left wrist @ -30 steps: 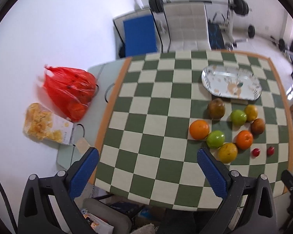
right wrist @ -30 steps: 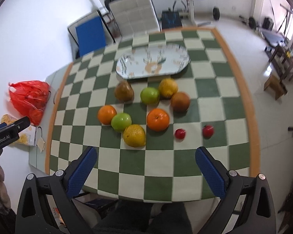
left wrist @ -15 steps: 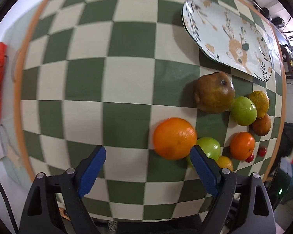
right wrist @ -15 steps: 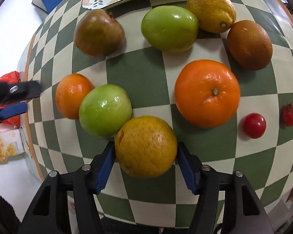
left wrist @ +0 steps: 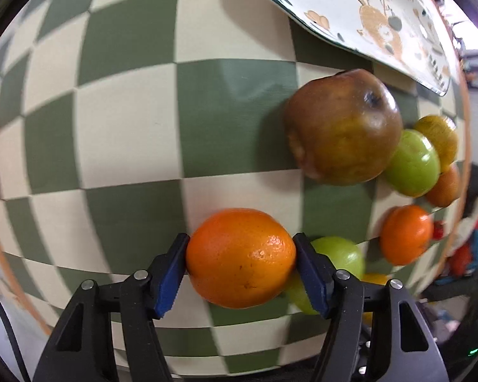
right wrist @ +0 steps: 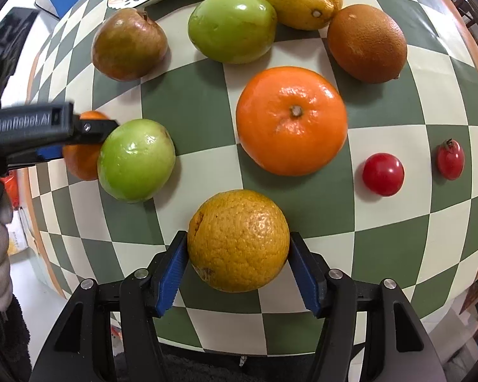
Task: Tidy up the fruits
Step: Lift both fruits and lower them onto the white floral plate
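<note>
The left gripper [left wrist: 240, 256] is clamping an orange [left wrist: 241, 258] on the checkered table [left wrist: 127, 121]. The right gripper [right wrist: 238, 253] is clamping a yellow-orange citrus [right wrist: 238, 240]; beyond, a large tangerine [right wrist: 291, 120] and the plate [left wrist: 350, 9] are lying.

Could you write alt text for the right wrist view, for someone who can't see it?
A handheld gripper with blue pads closes on a yellow-orange citrus fruit on a green-and-cream checked table. Beyond lie more fruits.
</note>
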Motion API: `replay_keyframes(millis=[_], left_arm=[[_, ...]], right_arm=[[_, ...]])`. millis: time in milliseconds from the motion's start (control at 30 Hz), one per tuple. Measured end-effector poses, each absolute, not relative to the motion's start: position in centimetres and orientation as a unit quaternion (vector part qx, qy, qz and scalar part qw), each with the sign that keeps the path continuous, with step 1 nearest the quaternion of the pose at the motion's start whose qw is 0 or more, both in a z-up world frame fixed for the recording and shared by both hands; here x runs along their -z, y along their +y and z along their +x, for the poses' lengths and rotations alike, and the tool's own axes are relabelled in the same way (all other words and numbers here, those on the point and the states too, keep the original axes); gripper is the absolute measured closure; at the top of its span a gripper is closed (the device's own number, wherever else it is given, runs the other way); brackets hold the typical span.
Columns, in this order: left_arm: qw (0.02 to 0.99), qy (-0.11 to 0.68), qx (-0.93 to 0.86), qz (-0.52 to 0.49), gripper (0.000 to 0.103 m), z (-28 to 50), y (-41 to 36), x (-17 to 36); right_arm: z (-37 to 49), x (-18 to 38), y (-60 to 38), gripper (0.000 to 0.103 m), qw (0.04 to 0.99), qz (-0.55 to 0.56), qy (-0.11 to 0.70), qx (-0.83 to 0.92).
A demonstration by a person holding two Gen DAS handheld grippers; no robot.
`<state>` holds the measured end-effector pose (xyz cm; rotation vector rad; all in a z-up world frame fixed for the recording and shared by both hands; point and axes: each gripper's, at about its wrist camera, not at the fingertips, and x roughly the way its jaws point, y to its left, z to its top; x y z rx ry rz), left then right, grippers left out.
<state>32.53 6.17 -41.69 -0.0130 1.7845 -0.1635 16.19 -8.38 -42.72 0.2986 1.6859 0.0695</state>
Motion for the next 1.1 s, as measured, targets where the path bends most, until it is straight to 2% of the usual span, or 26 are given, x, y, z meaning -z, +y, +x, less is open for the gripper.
replay_keyframes(millis=[233, 533, 667, 800, 933, 1033, 1100], left_arm=[[0.623, 0.78, 0.062, 0.006, 0.039, 29.8, 7.7, 43.2], [0.636, 0.77, 0.056, -0.005, 0.04, 30.4, 8.6, 43.3], [0.639, 0.767, 0.057, -0.025, 0.04, 28.8, 10.0, 41.4], [0.656, 0.749, 0.07, -0.062, 0.04, 28.9, 10.9, 37.2], [0.687, 0.714, 0.083, -0.104, 0.04, 31.0, 10.6, 31.1], [0.702, 0.696, 0.088, -0.119, 0.04, 32.2, 7.2, 28.9], [0.71, 0.689, 0.082, -0.119, 0.04, 36.0, 5.7, 28.3]], right_arm=[[16.5, 43.0, -7.3, 0.037, 0.649, 0.131, 0.749, -0.03], [16.7, 43.4, -6.8, 0.039, 0.638, 0.126, 0.76, -0.023], [16.2, 41.7, -7.1, 0.039, 0.644, 0.141, 0.751, -0.033], [17.1, 36.6, -8.4, 0.039, 0.668, 0.178, 0.72, -0.068], [21.9, 31.1, -11.1, 0.039, 0.709, 0.19, 0.674, -0.086], [28.2, 29.1, -13.1, 0.039, 0.732, 0.176, 0.652, -0.088], [32.2, 29.0, -14.1, 0.039, 0.74, 0.163, 0.647, -0.083]])
